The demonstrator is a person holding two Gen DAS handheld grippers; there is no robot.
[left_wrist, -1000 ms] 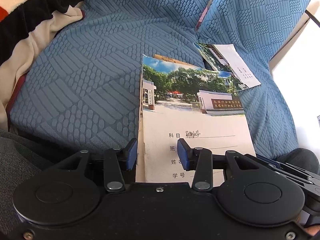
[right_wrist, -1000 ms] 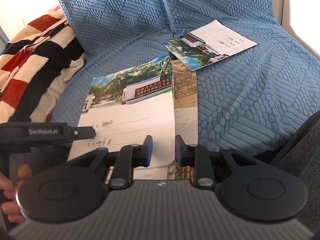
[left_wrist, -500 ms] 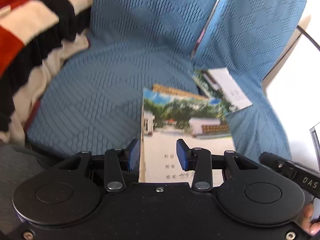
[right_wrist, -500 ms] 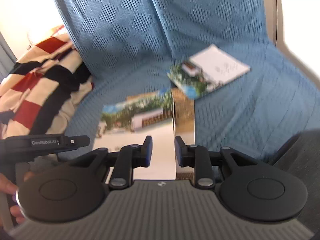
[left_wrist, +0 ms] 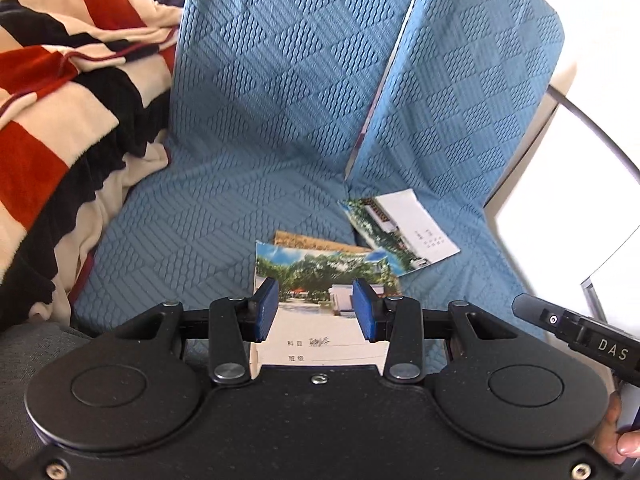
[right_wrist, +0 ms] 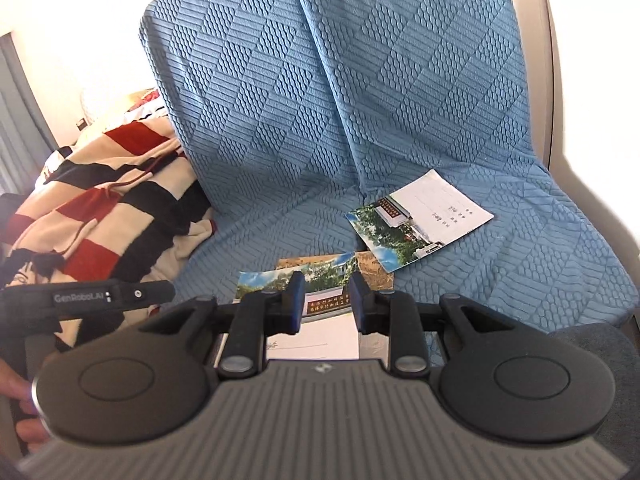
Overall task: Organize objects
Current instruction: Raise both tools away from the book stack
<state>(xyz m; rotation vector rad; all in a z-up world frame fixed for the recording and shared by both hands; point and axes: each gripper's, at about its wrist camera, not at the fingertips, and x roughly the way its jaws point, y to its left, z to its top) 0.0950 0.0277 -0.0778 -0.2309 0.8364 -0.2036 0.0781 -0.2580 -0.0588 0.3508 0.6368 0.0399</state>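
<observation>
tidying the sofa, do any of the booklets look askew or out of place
Yes: one booklet lies apart from the stack near the seat's front edge, skewed at an angle near the back cushions.

Textured blue cloth sofa cover (left_wrist: 280,120), fuzzy striped blanket (left_wrist: 60,100), glossy paper notebooks (right_wrist: 420,216)

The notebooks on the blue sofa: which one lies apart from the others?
The notebook near the seat's back, turned at an angle. The other two lie stacked below the grippers.
</observation>
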